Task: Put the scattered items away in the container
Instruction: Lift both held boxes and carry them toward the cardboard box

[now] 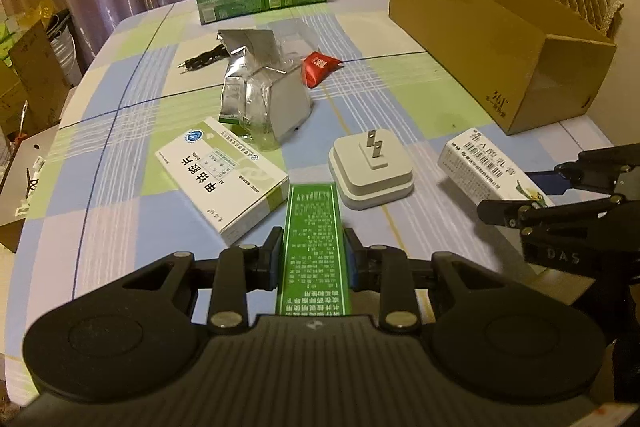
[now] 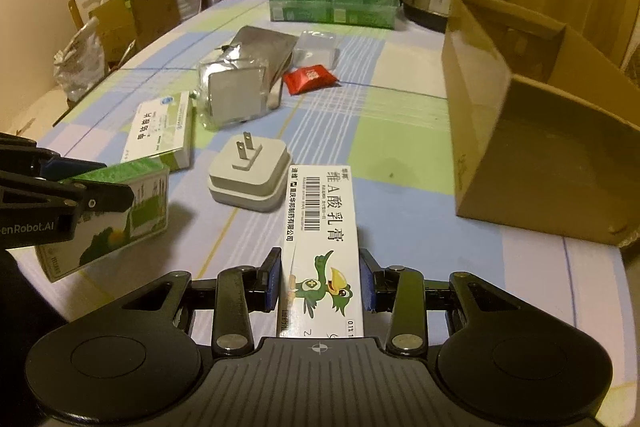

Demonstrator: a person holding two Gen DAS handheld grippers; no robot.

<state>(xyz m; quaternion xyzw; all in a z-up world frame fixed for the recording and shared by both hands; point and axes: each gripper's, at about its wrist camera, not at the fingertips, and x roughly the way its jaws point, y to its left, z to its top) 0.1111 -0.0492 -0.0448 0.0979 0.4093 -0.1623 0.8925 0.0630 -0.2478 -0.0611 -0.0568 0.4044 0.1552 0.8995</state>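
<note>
Two grippers, each clamped on small carton. Left gripper (image 1: 310,259) pinches green box (image 1: 313,243), held just above table (image 1: 120,155). Right gripper (image 2: 320,281) pinches white bird-print box (image 2: 324,227), also off cloth. Cardboard container (image 2: 540,131) lies on side at right, mouth open. Plug adapter (image 1: 370,169), white medicine box (image 1: 224,175), foil pouch (image 1: 256,91), red sachet (image 1: 318,67) lie scattered on table.

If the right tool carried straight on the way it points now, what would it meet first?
Probably the checked tablecloth just ahead, as the right tool, shut on the white ointment box, points downward; depth is unclear. The white plug adapter sits left of that line.
</note>
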